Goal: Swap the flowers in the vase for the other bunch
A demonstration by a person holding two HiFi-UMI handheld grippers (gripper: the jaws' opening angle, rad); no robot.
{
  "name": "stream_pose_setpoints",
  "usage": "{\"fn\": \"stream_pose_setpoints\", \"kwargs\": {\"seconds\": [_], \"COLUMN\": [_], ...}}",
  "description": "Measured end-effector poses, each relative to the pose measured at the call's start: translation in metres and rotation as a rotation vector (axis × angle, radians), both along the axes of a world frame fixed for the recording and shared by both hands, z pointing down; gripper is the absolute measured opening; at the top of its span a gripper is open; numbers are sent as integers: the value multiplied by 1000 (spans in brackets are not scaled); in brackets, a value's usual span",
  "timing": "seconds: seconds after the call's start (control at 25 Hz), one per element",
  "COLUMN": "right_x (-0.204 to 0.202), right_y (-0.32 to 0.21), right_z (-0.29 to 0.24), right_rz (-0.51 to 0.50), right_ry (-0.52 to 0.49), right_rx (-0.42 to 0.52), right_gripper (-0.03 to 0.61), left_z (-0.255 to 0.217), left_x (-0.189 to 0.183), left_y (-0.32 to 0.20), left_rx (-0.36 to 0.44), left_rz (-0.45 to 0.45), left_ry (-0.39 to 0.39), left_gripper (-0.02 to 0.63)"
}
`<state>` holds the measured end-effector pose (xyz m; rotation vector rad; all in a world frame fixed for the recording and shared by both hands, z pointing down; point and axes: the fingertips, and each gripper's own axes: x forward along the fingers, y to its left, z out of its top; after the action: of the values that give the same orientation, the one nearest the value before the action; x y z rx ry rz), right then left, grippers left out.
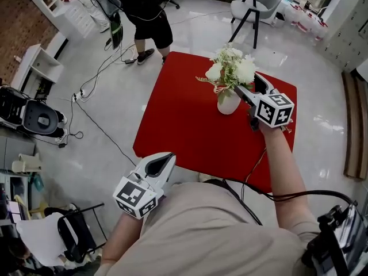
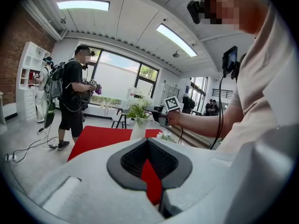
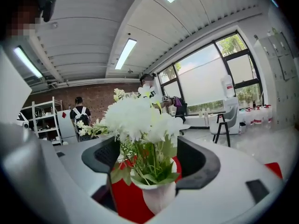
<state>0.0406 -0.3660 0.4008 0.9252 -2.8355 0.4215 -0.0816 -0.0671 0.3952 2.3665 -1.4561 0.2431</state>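
A white vase (image 1: 228, 104) holding a bunch of white flowers (image 1: 233, 68) stands at the back of the red table (image 1: 184, 125). My right gripper (image 1: 248, 85) is open, its jaws on either side of the green stems (image 3: 150, 158) just above the vase's mouth (image 3: 159, 192), with neither pad pressing on them. A second small bunch (image 2: 166, 135) lies on the table under my right hand. My left gripper (image 1: 166, 157) is held back near my body at the table's front left edge, shut and with nothing in it (image 2: 148, 143).
A person in black (image 1: 146, 10) stands on the floor beyond the table, with another by white shelves (image 2: 46, 87). A black-legged white chair (image 1: 256, 4) stands at the back right. Cables (image 1: 98, 79) trail across the floor at the left.
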Motion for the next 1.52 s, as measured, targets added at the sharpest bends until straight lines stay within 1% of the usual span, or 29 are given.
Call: {"fn": "stream_pose_setpoints", "kwargs": {"seconds": [0.16, 0.32, 0.36, 0.4, 0.48, 0.52, 0.6, 0.76, 0.88, 1.16, 1.52], "right_x": [-8, -11, -10, -9, -7, -7, -9, -4, -1, 0, 2], "right_y": [-4, -5, -6, -7, -10, -10, -9, -11, -11, -7, -6], "right_z": [6, 13, 14, 15, 16, 16, 16, 17, 15, 2, -29], "right_rz": [-34, -27, -24, -18, -8, -7, -5, -4, -2, 7, 38], "right_ry": [23, 67, 69, 71, 80, 83, 82, 83, 84, 73, 57], "right_rx": [18, 41, 46, 51, 64, 67, 67, 78, 90, 109, 151], "right_gripper": [376, 373, 362, 334, 249, 227, 202, 132, 104, 77, 69], "left_z": [6, 5, 5, 6, 7, 8, 9, 11, 11, 10, 11], "left_x": [0, 1, 2, 2, 2, 1, -1, 1, 2, -2, -11], "left_y": [-2, -3, -3, -3, -4, -4, -3, -5, -7, -1, 8], "left_rx": [-18, -25, -25, -25, -27, -29, -32, -33, -32, -29, -28], "left_rz": [-22, -30, -32, -34, -40, -42, -46, -51, -51, -46, -37], "left_ry": [1, -8, -10, -12, -11, -10, -9, -9, -11, -5, 3], "left_gripper": [6, 6, 6, 6, 6, 6, 6, 6, 6, 6, 6]}}
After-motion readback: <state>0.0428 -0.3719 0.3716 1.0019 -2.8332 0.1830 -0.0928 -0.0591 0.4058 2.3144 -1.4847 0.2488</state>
